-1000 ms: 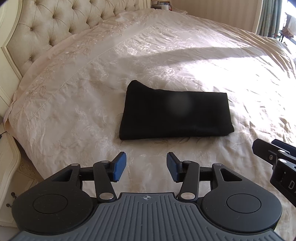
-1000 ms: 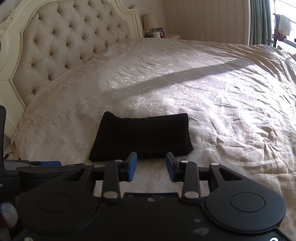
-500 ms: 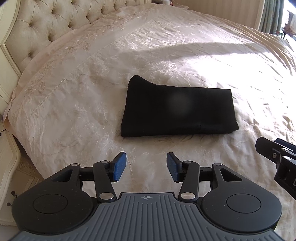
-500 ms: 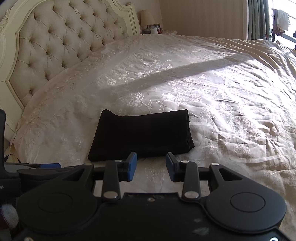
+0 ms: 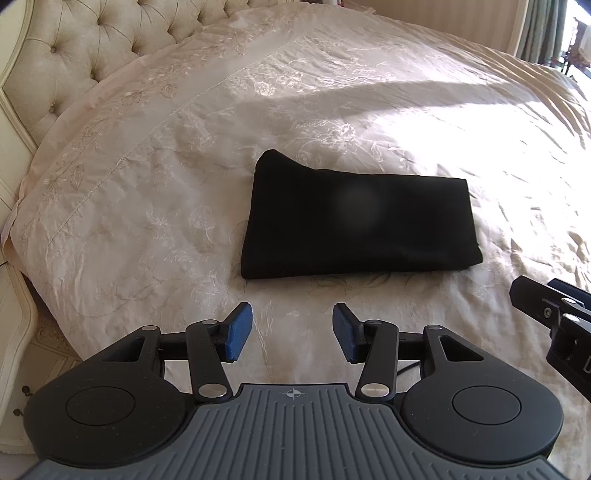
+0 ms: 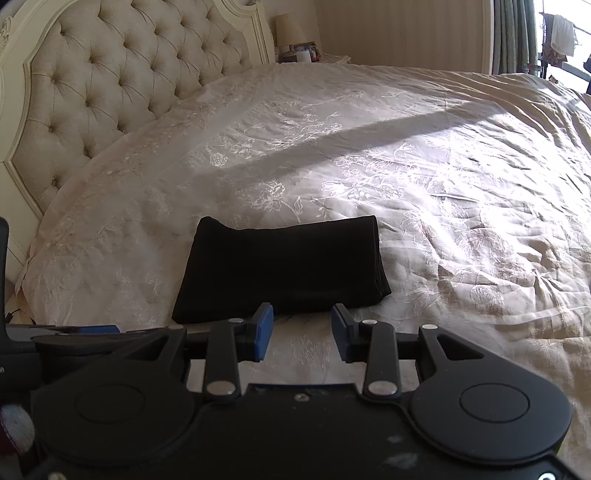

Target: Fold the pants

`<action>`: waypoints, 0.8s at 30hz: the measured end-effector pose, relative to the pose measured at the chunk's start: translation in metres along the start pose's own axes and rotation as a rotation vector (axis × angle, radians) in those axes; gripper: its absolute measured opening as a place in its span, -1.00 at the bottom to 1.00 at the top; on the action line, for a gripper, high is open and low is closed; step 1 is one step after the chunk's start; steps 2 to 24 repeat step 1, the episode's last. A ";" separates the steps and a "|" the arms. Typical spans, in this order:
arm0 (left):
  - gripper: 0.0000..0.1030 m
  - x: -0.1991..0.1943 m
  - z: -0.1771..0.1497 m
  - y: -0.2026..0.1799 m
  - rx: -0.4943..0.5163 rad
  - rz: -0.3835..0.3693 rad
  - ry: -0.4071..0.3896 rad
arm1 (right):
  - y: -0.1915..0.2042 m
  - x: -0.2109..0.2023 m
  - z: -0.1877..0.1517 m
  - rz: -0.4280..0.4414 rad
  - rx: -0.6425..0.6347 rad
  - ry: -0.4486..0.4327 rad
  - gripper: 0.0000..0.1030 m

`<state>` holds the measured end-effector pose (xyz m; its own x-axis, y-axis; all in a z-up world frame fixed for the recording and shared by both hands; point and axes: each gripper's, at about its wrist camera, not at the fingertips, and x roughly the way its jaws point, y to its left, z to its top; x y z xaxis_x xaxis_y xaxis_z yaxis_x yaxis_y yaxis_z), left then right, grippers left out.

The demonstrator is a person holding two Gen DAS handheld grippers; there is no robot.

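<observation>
Black pants [image 5: 354, 221] lie folded into a compact rectangle on the cream embroidered bedspread [image 5: 147, 192]. They also show in the right wrist view as the same dark bundle [image 6: 280, 269]. My left gripper [image 5: 292, 334] hovers in front of the near edge of the pants, open, with only bedspread between its blue pads. My right gripper [image 6: 302, 332] hangs just short of the pants' near edge, open and empty too. Part of the right gripper's body [image 5: 554, 314] shows at the right edge of the left wrist view.
A tufted cream headboard [image 6: 110, 92] rises on the left. A bedside stand with a lamp [image 6: 288, 29] and small items sits at the far corner. Curtains [image 6: 513, 33] and a bright window lie far right. A white nightstand edge [image 5: 18, 332] is at lower left.
Both views have tilted slightly, so the pants sit a little differently in frame. The pants lie still and both grippers keep the same gap.
</observation>
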<state>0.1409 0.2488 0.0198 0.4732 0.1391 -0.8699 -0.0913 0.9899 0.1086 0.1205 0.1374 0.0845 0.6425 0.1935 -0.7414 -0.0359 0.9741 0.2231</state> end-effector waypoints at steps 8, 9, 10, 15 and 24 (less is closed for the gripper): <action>-0.09 0.001 0.001 0.000 0.002 -0.003 0.002 | 0.000 0.001 0.001 -0.001 0.001 0.002 -0.27; -0.09 0.001 0.001 0.000 0.002 -0.003 0.002 | 0.000 0.001 0.001 -0.001 0.001 0.002 -0.27; -0.09 0.001 0.001 0.000 0.002 -0.003 0.002 | 0.000 0.001 0.001 -0.001 0.001 0.002 -0.27; -0.09 0.001 0.001 0.000 0.002 -0.003 0.002 | 0.000 0.001 0.001 -0.001 0.001 0.002 -0.27; -0.09 0.001 0.001 0.000 0.002 -0.003 0.002 | 0.000 0.001 0.001 -0.001 0.001 0.002 -0.27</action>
